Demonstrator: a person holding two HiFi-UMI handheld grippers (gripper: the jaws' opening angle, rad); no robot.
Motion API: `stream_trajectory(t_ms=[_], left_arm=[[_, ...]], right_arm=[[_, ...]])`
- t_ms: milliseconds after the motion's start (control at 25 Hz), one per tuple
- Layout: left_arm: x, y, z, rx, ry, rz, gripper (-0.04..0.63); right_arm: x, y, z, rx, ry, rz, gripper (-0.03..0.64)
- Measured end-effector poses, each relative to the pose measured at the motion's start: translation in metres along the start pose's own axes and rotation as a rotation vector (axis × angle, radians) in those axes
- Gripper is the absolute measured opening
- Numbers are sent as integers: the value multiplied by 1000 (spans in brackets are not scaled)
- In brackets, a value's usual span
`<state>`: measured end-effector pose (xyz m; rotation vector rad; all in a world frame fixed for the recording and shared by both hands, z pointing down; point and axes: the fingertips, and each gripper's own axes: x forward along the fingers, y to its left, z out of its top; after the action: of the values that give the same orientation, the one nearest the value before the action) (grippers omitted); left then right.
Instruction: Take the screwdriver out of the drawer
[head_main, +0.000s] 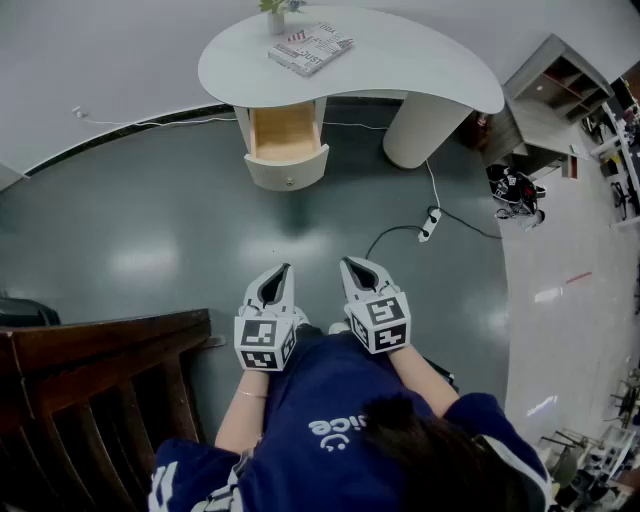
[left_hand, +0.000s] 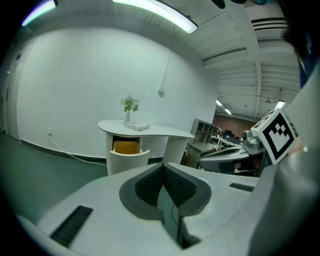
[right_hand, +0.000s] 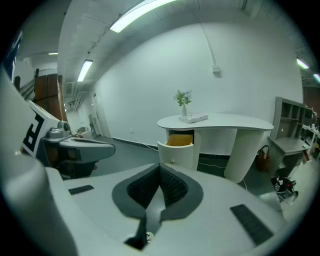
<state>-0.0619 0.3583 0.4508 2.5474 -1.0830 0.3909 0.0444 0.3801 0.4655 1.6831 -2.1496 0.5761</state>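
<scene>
Beyond the grey floor (head_main: 150, 230), the open drawer (head_main: 286, 150)'s inside is indistinct.

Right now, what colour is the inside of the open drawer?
The drawer is yellowish tan inside, like light wood. The head view shows it best.

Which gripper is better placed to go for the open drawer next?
Left, marginally. The left gripper lines up almost straight with the open drawer; the right gripper sits off to the side. Both are shut, empty and far off.

Open floor (head_main: 200, 240) before drawer (head_main: 286, 135), chair (head_main: 95, 380) left
</scene>
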Motion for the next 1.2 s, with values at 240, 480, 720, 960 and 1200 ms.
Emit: stream_trajectory(t_ms=[240,480,720,960,1200], left_arm=[[2,8,7,-1,-6,-16,3],[10,26,11,-19,-9,29,3],[30,53,20,-34,-12,120,3],[65,82,33,-76,14,197,3],[120,94,54,-93,27,216,3]], right_arm=[[1,-13,3,70,-28,-63,8],[16,-26,8,109,-42,-38,8],[62,-44,18,133,-5,50,8],[114,-55,54,90,-22,159,8],[159,-85,76,39,29,227,8]])
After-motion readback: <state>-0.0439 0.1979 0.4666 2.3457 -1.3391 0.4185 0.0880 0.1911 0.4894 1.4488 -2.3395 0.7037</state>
